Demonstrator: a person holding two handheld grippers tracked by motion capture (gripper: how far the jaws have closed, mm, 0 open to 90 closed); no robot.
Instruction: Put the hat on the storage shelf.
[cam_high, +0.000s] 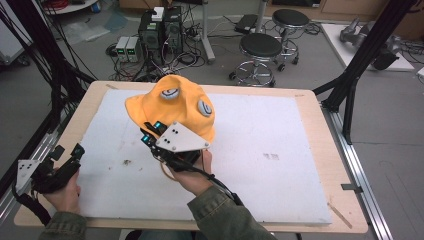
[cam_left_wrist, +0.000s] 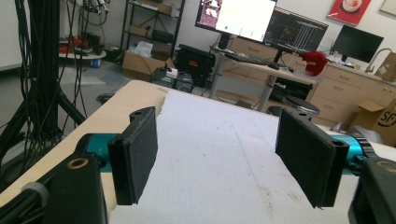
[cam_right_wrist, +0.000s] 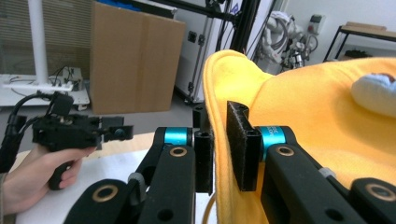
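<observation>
Right gripper view: right gripper clamps the orange hat brim — left gripper gapes, empty.

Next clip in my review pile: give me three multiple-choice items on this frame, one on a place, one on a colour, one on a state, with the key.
1. Where is the left tool?
A. near the table's left front edge
B. on the hat
C. by the stools

2. What colour is the hat?
A. red
B. orange-yellow
C. green

3. What state is the right tool in?
A. wide open
B. shut on the hat
C. lying on the table

Key: 1 A, the high view shows it held over the white mat at the left front. 2 B, both views show orange-yellow fabric. 3 B, the right gripper view shows the brim pinched between its jaws.
</observation>
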